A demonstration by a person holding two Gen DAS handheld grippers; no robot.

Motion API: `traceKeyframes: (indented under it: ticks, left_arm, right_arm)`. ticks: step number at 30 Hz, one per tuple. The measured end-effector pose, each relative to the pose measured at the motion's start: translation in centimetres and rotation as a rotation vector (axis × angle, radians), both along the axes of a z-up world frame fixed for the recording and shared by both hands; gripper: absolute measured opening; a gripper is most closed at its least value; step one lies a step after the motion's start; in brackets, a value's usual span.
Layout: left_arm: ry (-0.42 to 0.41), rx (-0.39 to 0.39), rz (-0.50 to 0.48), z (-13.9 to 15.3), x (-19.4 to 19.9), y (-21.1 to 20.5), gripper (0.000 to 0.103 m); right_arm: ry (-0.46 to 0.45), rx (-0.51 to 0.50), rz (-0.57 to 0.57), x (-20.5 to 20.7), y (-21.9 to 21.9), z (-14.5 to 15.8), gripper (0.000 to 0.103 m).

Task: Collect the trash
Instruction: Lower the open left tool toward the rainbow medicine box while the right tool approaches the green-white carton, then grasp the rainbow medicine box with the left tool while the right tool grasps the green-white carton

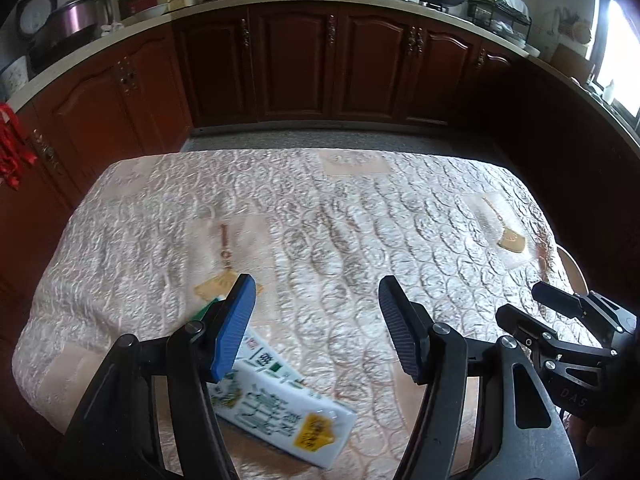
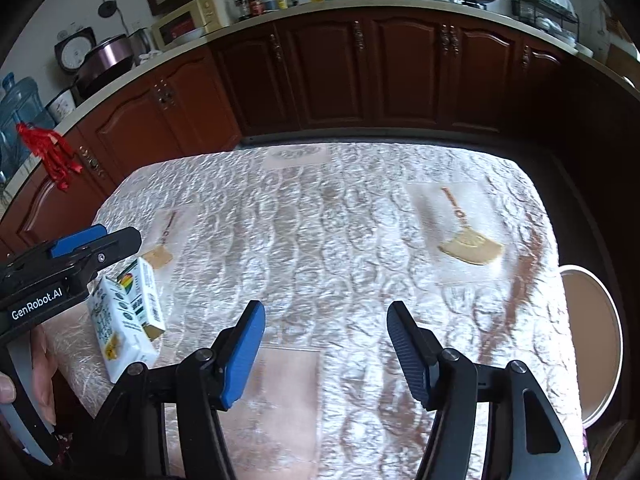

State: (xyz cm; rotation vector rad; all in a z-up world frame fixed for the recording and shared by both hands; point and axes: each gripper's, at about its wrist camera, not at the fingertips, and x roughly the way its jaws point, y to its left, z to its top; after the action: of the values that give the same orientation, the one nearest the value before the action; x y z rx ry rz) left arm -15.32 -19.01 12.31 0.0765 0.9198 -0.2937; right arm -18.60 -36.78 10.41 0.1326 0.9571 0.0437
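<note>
Carton (image 1: 276, 412), a flattened white drink box printed in green with a yellow badge, was the only piece of trash visible; it lay on its side on the table (image 1: 360, 208), close to the near left edge. In the left wrist view it sat just beneath and beside the blue-padded finger of the left gripper (image 1: 316, 328), partly hidden by that finger, but not between the jaws. Those jaws stood apart with nothing in them. The right gripper (image 2: 326, 344) hung over bare cloth nearer the table's middle, its jaws likewise apart and empty, well away from the carton (image 2: 124, 320).

Step in hand, as judged: the approach to the carton, with no grasp yet made. The next move would call for shifting the left gripper sideways so that the box fell between the pads, then closing across its narrow faces. No bin was visible in either view, so the drop-off point could not be told.

Materials and shapes: the carton looked like coated paperboard, smooth, crisp-edged and probably light, so it might slide or crumple under a firm squeeze. The table was covered with a glossy, embossed cloth patterned in overlapping scallops, with tan fan motifs (image 2: 472, 246). The finger pads were ribbed. A round pale stool (image 2: 596, 344) stood beside the table's right edge, and dark red wooden cabinets (image 1: 296, 68) lay beyond.
</note>
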Motion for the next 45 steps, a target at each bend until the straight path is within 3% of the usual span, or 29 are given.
traceKeyframes:
  ticks: [11, 17, 21, 25, 30, 38, 41, 45]
  left_arm:
    - [0.025, -0.014, 0.063, -0.2, 0.2, 4.4, 0.063]
    - [0.084, -0.054, 0.102, -0.6, 0.5, 7.8, 0.063]
    - [0.122, -0.075, 0.137, -0.8, 0.6, 9.9, 0.063]
    - [0.147, -0.063, 0.153, -1.0, 0.3, 11.5, 0.063]
    - [0.215, -0.052, 0.149, -2.0, -0.7, 12.7, 0.063]
    - [0.3, 0.119, 0.124, -5.7, -1.9, 12.3, 0.063]
    - [0.325, 0.107, 0.093, -6.8, -1.1, 10.7, 0.062]
    - [0.27, 0.07, 0.033, -6.4, 0.8, 6.4, 0.062]
  right_arm:
    - [0.009, -0.014, 0.07, 0.8, 3.2, -0.2, 0.063]
    - [0.026, -0.002, 0.118, 0.9, 4.5, -0.5, 0.066]
    - [0.041, 0.066, 0.19, 0.7, 5.8, -0.7, 0.067]
    - [0.057, 0.119, 0.273, 0.5, 7.8, -0.9, 0.067]
    - [0.061, 0.1, 0.332, 0.5, 9.9, -1.1, 0.068]
    - [0.065, 0.048, 0.338, 0.5, 10.0, -1.7, 0.068]
    - [0.084, 0.058, 0.292, 1.1, 8.7, -2.1, 0.068]
    - [0.087, 0.051, 0.237, 1.3, 7.0, -2.0, 0.068]
